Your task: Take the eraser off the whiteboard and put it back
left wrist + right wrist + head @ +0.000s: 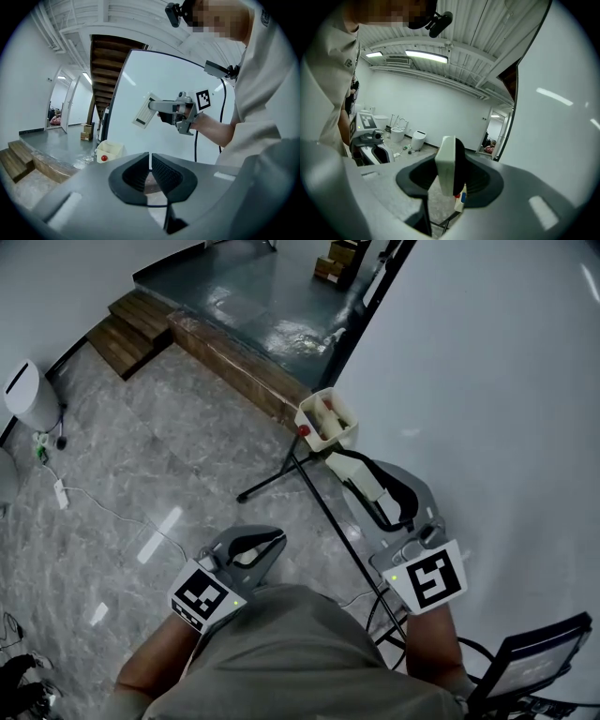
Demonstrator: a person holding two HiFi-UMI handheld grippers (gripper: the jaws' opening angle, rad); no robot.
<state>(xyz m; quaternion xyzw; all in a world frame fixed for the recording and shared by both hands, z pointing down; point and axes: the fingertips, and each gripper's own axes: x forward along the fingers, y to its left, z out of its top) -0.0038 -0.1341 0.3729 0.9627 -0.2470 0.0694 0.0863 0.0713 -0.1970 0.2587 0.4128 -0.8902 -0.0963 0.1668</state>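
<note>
The right hand-held gripper [380,493] clamps the eraser [347,465] edge-on, apparently clear of the whiteboard [487,381] and ready to go back, while the left hand-held gripper [150,164] idles clenched, empty.

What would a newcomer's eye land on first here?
The huge whiteboard fills the right of the head view. In front of it, the right tool grips a white eraser between its jaws. The left tool, shut and empty, hangs at lower left above the grey marbled floor.
</note>
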